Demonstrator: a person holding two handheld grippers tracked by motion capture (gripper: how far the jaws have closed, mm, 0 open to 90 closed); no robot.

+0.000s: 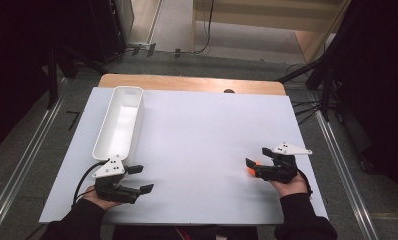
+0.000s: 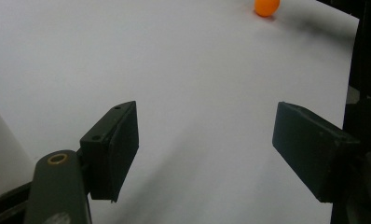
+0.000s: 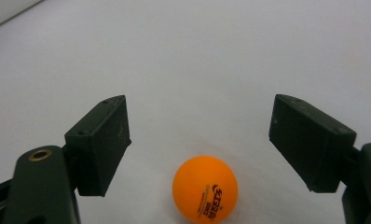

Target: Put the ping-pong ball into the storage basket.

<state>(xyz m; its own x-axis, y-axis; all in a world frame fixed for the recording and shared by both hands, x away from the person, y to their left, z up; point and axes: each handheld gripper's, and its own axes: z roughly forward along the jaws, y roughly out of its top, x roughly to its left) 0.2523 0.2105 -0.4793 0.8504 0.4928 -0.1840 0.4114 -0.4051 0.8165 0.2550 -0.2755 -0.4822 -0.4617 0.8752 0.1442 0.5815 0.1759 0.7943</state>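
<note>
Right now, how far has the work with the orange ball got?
Early stage. Nothing is in the white bin yet. In hand: the right gripper stands open with the orange ball lying on the table between its jaws, untouched. The left gripper waits open near the bin. Closing on the ball and moving it remain.

The orange ball [image 3: 205, 188] carries a small dark red printed logo on its lower right side, seen in the right gripper view. The mark looks like a brand name with a finer line of print beside it, but the letters are too small and blurred to read. No other writing can be read.
</note>
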